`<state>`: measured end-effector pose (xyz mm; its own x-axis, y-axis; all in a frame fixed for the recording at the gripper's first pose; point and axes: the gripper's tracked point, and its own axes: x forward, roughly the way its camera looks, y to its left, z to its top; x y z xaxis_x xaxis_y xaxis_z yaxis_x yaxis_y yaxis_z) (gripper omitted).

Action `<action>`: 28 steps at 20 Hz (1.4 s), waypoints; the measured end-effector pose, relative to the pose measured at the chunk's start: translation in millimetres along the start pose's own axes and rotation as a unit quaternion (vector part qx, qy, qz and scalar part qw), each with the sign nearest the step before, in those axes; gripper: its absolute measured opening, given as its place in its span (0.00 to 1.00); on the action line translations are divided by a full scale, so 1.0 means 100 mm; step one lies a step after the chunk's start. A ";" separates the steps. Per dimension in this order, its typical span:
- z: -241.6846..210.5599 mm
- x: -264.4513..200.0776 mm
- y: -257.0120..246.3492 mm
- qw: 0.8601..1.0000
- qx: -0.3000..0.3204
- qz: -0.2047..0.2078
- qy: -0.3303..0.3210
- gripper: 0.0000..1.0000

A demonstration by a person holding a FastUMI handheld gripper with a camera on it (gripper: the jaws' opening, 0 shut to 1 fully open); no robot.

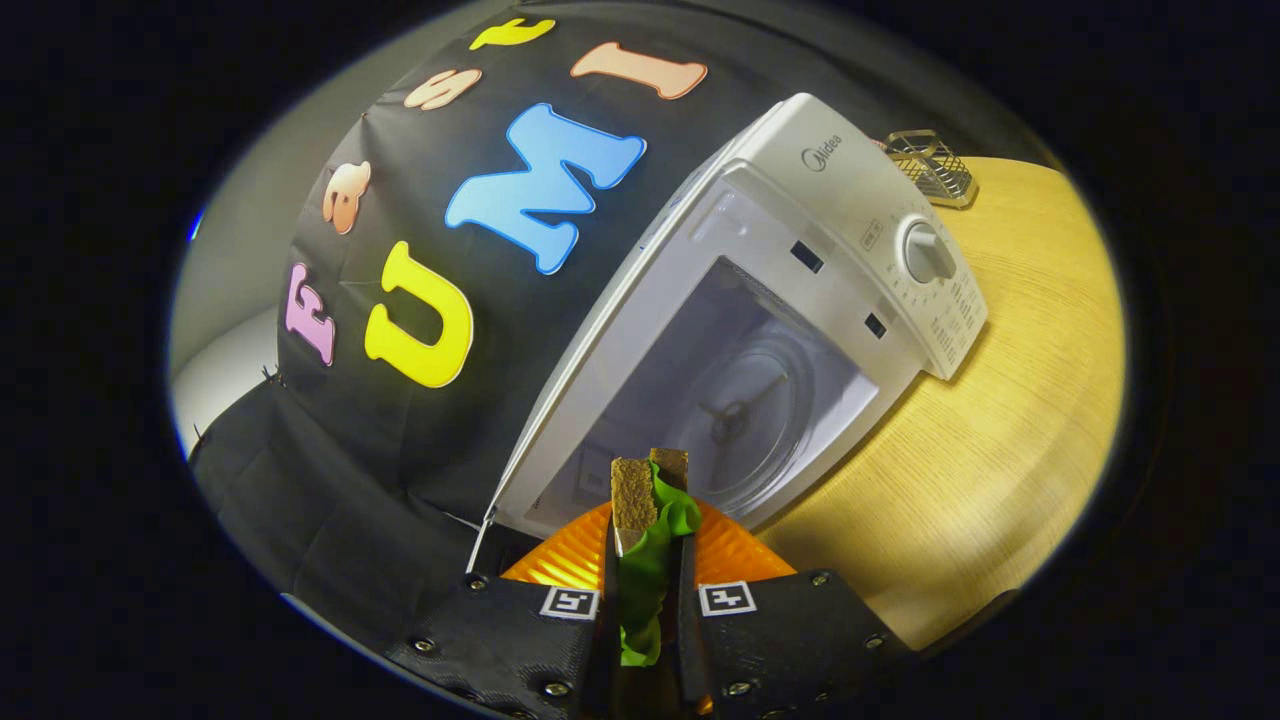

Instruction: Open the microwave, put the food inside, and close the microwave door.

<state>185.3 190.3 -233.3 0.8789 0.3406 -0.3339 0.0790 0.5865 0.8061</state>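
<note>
Green lettuce and brown bread mark the sandwich (645, 530) pinched upright between the fingers (690, 570), both pressing on its flat sides; it looks like a toy or a soft stack of layers, light and somewhat squashy. I judge it needs only a gentle squeeze across the bread faces, low down where the fingers already sit, since the frilly lettuce would slip or tear if taken alone. Under and behind the sandwich shows an orange ribbed plate (740, 555); whether it rests on the worktop or on the gripper (646, 600) I cannot tell.

Just beyond stands the white microwave (800, 200), its door already swung open at the left, its cavity facing the fingers. Inside lies the glass turntable (745, 415), smooth and probably slippery, so the food should be set down flat rather than dropped. A dial sits on the control panel at the right.

Pale wood-grain worktop (1000, 400) carries the oven, with bare room to the right. Far off rests a small wire basket (932, 165).
</note>
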 end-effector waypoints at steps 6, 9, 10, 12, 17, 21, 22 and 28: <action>0.07 0.39 -0.12 0.999 0.020 -0.007 -0.037 0.21; 0.06 0.57 -0.17 0.998 0.030 -0.008 -0.053 0.22; 0.06 0.63 -0.18 0.998 0.033 -0.009 -0.058 0.22; 0.07 0.72 -0.23 0.997 0.028 -0.014 -0.074 0.22; 0.09 0.92 -0.37 0.995 0.032 -0.030 -0.093 0.22; 0.11 1.10 -0.45 0.993 0.049 -0.030 -0.105 0.22; 0.11 1.13 -0.49 0.992 0.055 -0.033 -0.106 0.22; 0.12 1.26 -0.59 0.990 0.064 -0.049 -0.114 0.22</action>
<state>297.3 190.0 -317.1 0.9464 0.1039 -0.3059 0.2148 0.5048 0.8361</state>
